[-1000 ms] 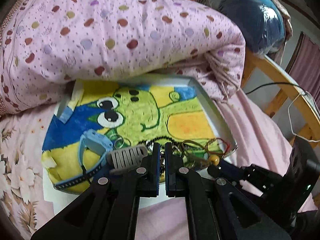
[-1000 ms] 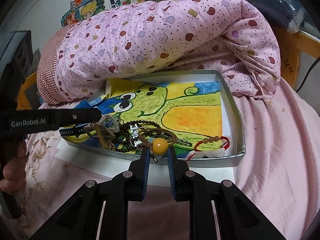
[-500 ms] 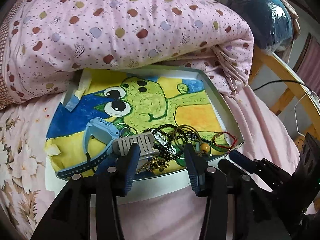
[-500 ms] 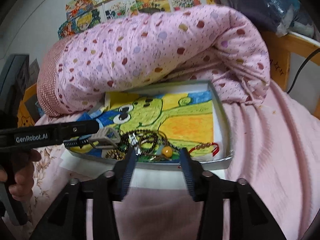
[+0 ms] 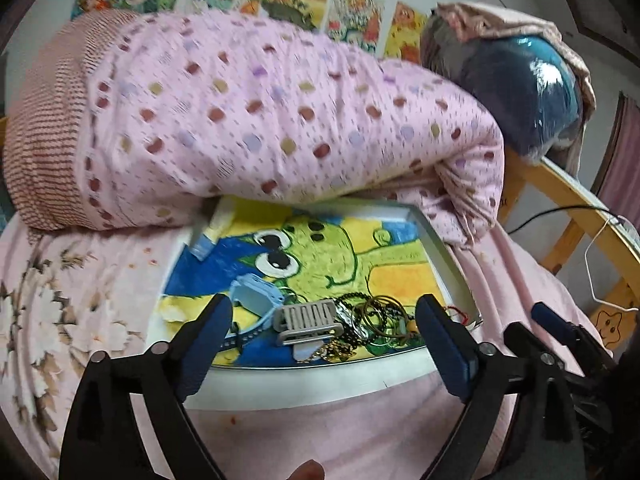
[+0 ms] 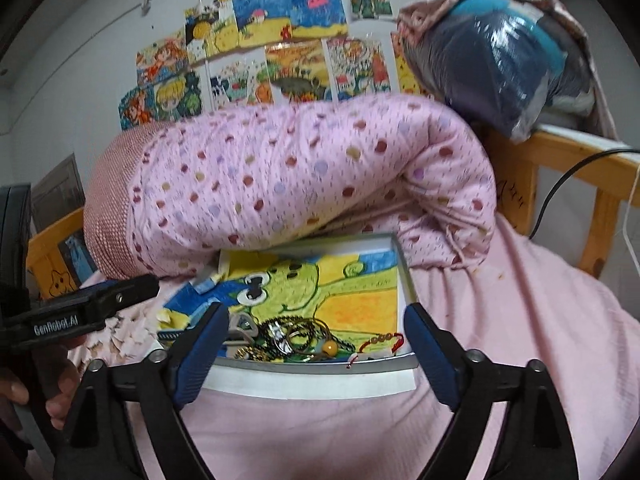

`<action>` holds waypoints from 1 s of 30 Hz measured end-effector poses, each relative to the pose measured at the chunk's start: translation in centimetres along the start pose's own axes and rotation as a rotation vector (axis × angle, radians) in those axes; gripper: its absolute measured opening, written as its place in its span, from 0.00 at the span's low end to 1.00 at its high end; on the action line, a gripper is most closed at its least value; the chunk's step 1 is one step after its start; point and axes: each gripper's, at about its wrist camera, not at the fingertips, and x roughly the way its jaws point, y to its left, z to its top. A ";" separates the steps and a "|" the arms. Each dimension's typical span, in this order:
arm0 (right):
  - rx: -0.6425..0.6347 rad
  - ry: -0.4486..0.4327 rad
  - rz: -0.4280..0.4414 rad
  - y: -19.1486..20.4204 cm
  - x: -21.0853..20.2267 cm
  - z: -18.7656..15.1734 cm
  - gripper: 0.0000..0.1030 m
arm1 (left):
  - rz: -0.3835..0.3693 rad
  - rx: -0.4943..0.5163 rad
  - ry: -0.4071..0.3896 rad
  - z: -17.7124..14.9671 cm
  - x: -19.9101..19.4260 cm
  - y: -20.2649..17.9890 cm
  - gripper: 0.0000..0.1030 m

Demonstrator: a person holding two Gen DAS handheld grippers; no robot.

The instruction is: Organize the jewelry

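A shallow white tray (image 5: 448, 258) with a frog drawing on its floor lies on the pink bed. A tangle of jewelry (image 5: 360, 324) sits at its near edge: a grey hair clip (image 5: 306, 318), a blue watch (image 5: 256, 300), dark bead chains, gold rings and an amber bead. In the right wrist view the tray (image 6: 404, 276) holds the same pile (image 6: 292, 336), the amber bead (image 6: 330, 347) and a red bead bracelet (image 6: 382, 340). My left gripper (image 5: 322, 344) is open and empty, just in front of the tray. My right gripper (image 6: 316, 350) is open and empty too.
A rolled pink spotted quilt (image 5: 256, 120) lies against the tray's far side. A wooden bed rail (image 5: 576, 216) and a plastic-wrapped blue bundle (image 5: 520, 92) are at the right. Drawings hang on the wall (image 6: 280, 40). The left gripper's body (image 6: 80, 312) shows at the left of the right wrist view.
Both grippers have opened wide and drawn back from the jewelry pile. The right one let go of the amber bead, which now lies in the tray.
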 end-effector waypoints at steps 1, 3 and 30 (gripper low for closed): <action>0.001 -0.010 0.000 0.1 -0.5 0.1 0.92 | 0.005 -0.002 -0.015 -0.1 -0.7 0.1 0.91; 0.001 -0.033 0.001 0.5 -1.8 0.4 0.94 | 0.019 0.003 -0.042 -0.4 -2.0 0.1 0.93; -0.107 -0.098 0.038 7.5 -14.0 -2.9 1.00 | 0.226 0.000 -0.246 -9.1 -21.5 0.8 0.98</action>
